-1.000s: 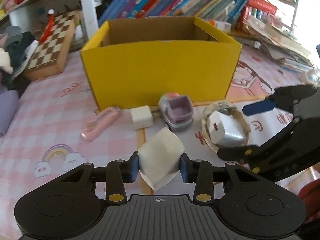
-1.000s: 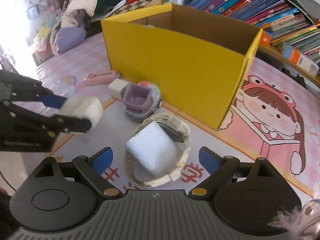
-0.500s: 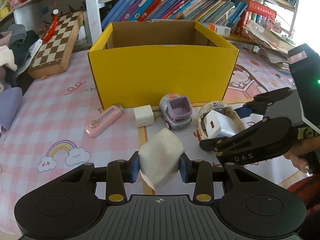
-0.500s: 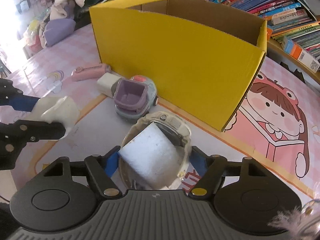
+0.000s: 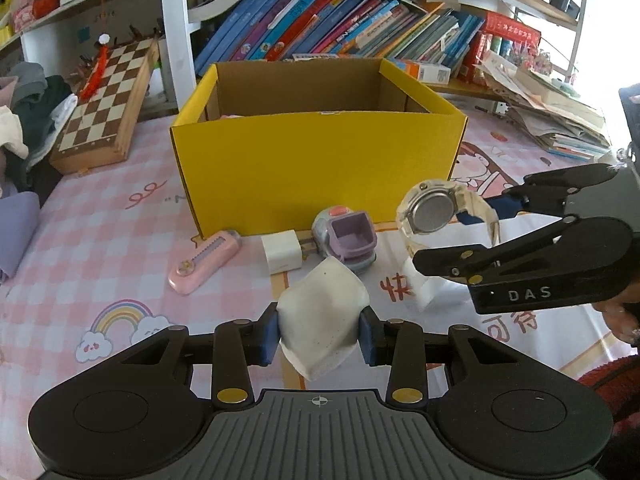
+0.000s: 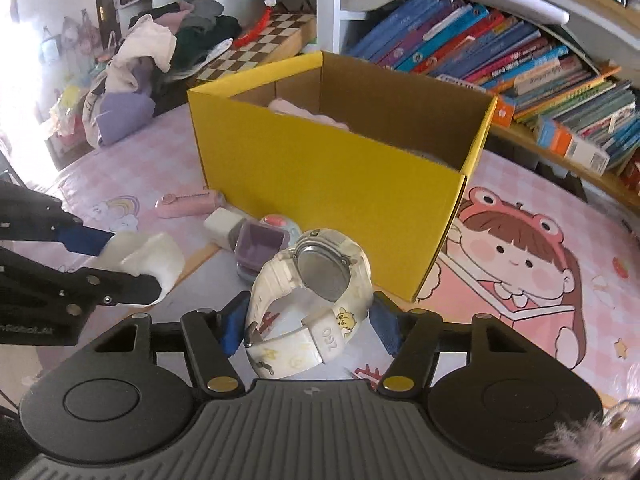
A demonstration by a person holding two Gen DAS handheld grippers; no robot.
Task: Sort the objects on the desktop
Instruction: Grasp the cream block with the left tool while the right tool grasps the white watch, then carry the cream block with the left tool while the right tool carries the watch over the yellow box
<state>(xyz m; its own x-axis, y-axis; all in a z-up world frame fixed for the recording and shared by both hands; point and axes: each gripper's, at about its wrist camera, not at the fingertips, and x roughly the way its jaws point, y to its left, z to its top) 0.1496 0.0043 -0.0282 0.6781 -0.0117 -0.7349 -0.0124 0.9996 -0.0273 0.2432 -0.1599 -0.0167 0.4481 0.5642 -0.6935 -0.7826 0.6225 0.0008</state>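
Our right gripper (image 6: 306, 320), jaws just closed, pinches the white plastic wristwatch (image 6: 310, 300); our left gripper (image 5: 318, 334) pinches a white soft block (image 5: 320, 316), both held before the yellow cardboard box (image 5: 316, 172) for dropping in.

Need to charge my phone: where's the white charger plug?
In the left wrist view, the plug lies before the yellow box, between the pink case and toy car.

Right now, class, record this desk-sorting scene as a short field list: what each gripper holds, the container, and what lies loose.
left gripper: shut on white cloth
right gripper: shut on white wristwatch, lifted off the mat
container: yellow cardboard box, open top
loose by box: pink utility knife, white charger, purple toy cart, white block
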